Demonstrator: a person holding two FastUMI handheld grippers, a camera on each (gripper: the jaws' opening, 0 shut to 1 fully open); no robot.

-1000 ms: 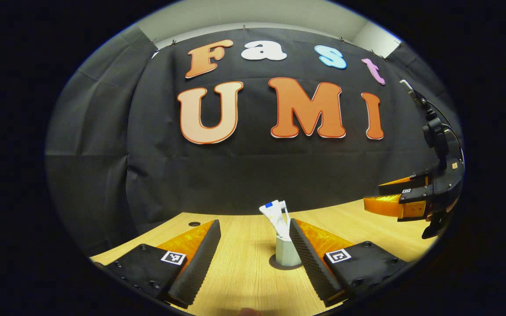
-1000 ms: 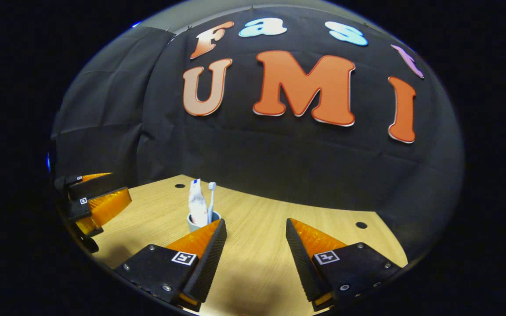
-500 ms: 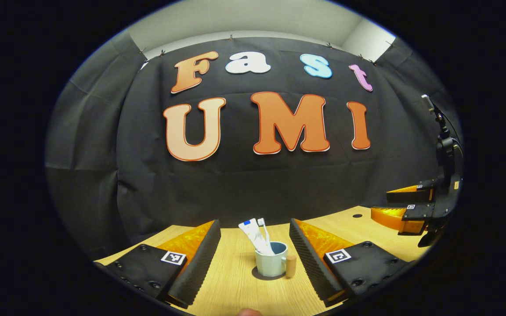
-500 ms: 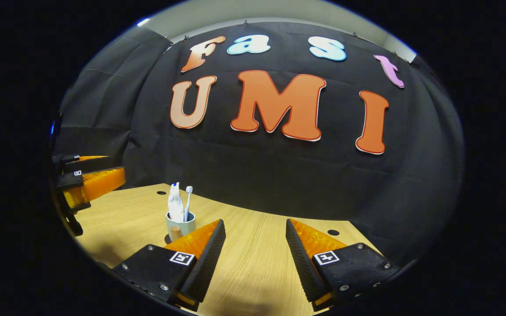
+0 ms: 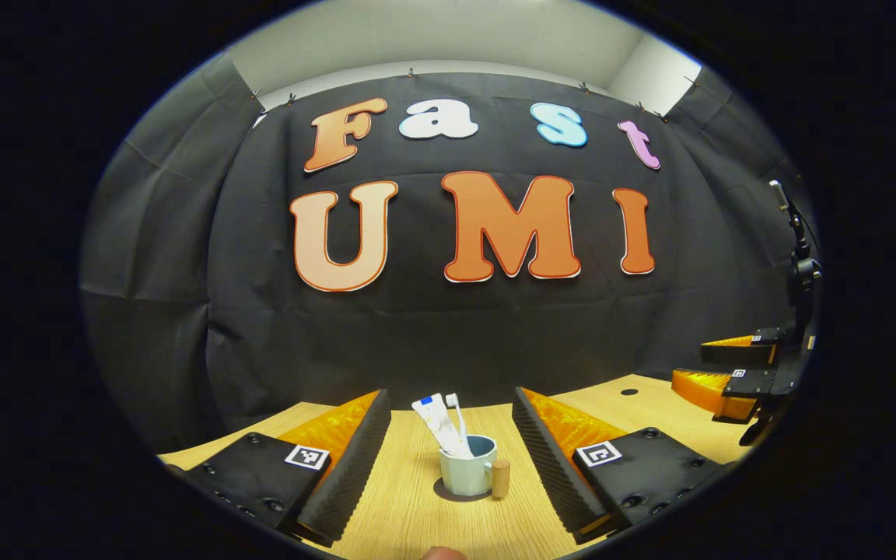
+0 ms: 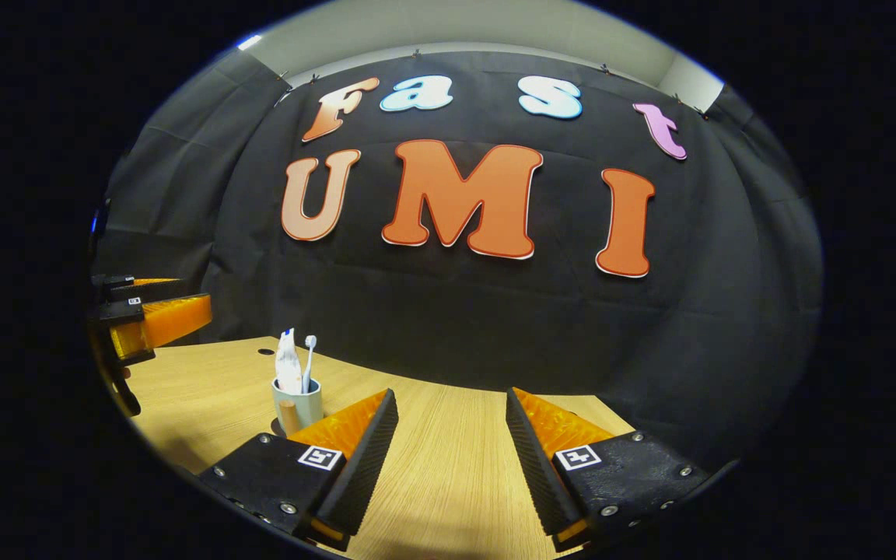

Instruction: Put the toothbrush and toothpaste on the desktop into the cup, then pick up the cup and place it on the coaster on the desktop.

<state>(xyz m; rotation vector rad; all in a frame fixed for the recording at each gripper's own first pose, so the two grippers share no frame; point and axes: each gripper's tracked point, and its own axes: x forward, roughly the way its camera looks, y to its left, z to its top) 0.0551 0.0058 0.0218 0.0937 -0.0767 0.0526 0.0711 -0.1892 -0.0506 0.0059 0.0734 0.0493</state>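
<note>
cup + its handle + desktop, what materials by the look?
Cup: pale blue-green, matte, even tone; likely ceramic or plastic, can't tell which. Handle: tan cylinder, looks like wood. Desktop: light wood-grain, low sheen; probably laminate or veneer.

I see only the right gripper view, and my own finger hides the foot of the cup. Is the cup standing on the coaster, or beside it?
Observer: On it. In the left gripper view the cup stands on the dark round coaster, whose edge shows around its foot.
Operator: Does the left gripper hold the cup?
Observer: No. The left gripper is open, and both of its fingers stand apart from the cup, nearer the camera.
Operator: Where does the handle point?
Observer: The wooden handle sticks out toward that gripper's right finger, without touching it.
</note>
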